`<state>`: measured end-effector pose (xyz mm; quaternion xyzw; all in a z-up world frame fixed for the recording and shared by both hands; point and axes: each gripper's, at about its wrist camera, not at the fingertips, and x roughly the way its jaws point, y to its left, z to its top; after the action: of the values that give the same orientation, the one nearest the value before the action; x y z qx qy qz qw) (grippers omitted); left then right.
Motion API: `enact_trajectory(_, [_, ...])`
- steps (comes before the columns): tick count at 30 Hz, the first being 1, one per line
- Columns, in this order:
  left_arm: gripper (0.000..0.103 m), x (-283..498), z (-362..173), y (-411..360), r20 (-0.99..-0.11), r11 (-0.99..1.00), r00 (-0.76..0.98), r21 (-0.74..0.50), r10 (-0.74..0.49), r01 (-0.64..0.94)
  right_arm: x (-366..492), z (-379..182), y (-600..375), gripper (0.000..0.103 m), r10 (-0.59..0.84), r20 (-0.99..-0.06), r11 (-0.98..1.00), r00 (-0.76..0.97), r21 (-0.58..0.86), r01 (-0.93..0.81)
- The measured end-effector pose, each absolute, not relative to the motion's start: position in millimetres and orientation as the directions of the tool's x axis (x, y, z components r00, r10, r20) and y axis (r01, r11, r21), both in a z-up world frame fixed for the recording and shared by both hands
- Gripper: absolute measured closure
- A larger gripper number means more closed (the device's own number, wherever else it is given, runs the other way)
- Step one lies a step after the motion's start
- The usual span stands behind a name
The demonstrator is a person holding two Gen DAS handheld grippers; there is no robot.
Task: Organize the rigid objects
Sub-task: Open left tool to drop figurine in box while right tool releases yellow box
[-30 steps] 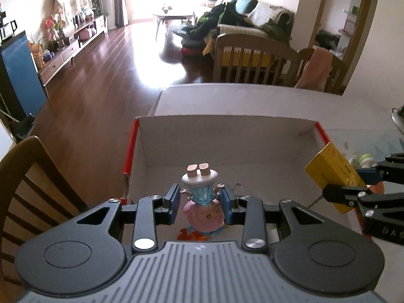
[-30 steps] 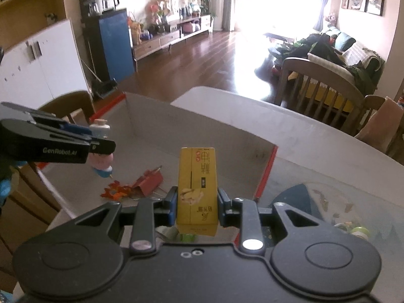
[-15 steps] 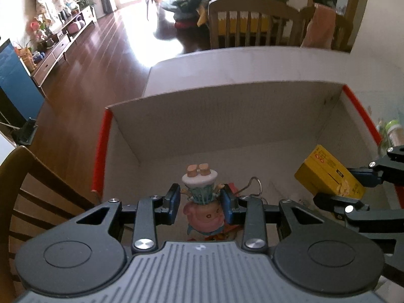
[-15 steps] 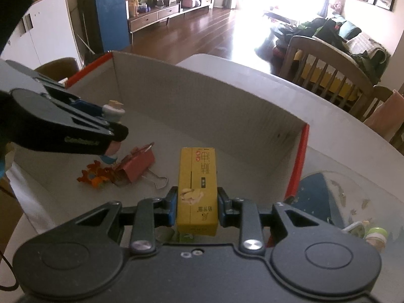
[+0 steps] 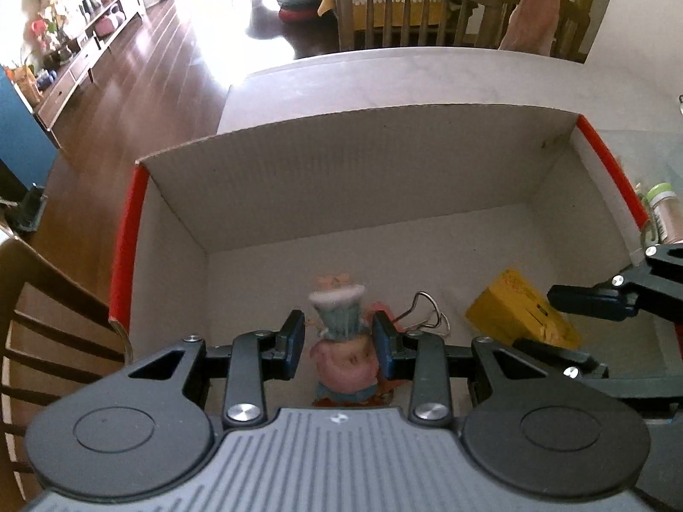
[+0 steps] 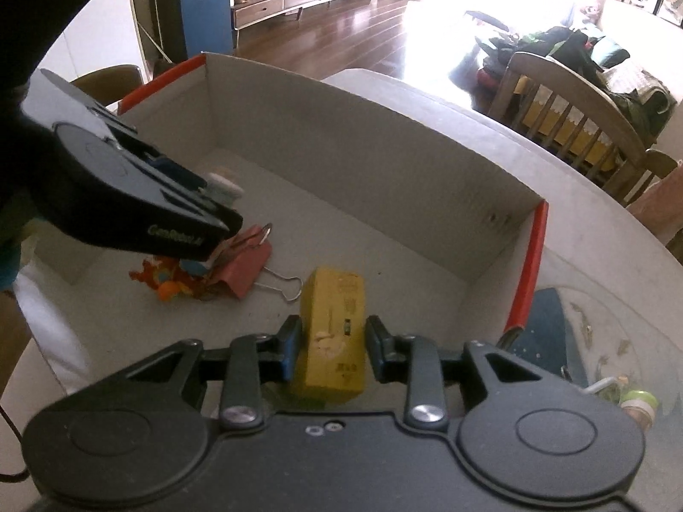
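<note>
A grey cardboard box [image 5: 341, 179] with red edges lies open on the table. My left gripper [image 5: 339, 324] is low inside it, shut on a small pink figurine [image 5: 341, 350] with a white hat that stands upright. In the right wrist view the left gripper [image 6: 213, 222] hangs over a pink binder clip [image 6: 249, 271] and an orange toy [image 6: 162, 281]. My right gripper [image 6: 333, 328] is at the box's right side and its jaws are opening. A yellow carton [image 6: 333, 311] leans loosely between them, down on the box [image 6: 363, 149] floor.
A wooden chair [image 5: 42, 298] stands close at the left of the box. The white table [image 5: 384, 81] runs on behind it, with more chairs [image 5: 405, 0] at its far side. A small bottle [image 5: 661, 209] and a dark mat [image 6: 550, 333] lie right of the box.
Both grippers have sunk from above the rim into the box. The yellow carton now tilts between the right fingers instead of standing straight. The figurine stays in the left grip.
</note>
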<state>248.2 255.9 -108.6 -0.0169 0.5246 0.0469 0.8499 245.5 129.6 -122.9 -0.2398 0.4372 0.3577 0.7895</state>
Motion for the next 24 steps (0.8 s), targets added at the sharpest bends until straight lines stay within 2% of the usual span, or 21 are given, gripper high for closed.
enact_trajectory(7, [0.068,237,-106,263,-0.893,0.99,0.45,-0.043,0.021,-0.132,241,-112,124,0.062,0.395,-0.851,0.636,0.344,-0.016,-0.771])
enact_trajectory(9, [0.062,232,-102,262,-0.886,0.99,0.464,-0.045,0.021,-0.131,239,-107,121,0.059,0.41,-0.844,0.64,0.346,-0.003,-0.768])
enact_trajectory(11, [0.049,225,-96,260,-0.873,0.991,0.487,-0.041,0.025,-0.126,238,-102,117,0.058,0.426,-0.835,0.646,0.347,0.012,-0.763])
enact_trajectory(13, [0.046,219,-87,258,-0.86,0.992,0.51,-0.045,0.023,-0.121,235,-95,111,0.058,0.445,-0.825,0.652,0.347,0.034,-0.757])
enact_trajectory(18, [0.046,203,-64,249,-0.826,0.992,0.563,-0.066,0.005,-0.106,230,-76,94,0.055,0.491,-0.799,0.661,0.348,0.081,-0.746])
enact_trajectory(20, [0.046,200,-54,244,-0.815,0.993,0.58,-0.067,0.004,-0.1,227,-69,86,0.046,0.503,-0.785,0.67,0.361,0.09,-0.737])
enact_trajectory(24, [0.046,188,-39,237,-0.794,0.992,0.608,-0.076,0.0,-0.098,221,-55,69,0.043,0.529,-0.761,0.679,0.375,0.114,-0.725])
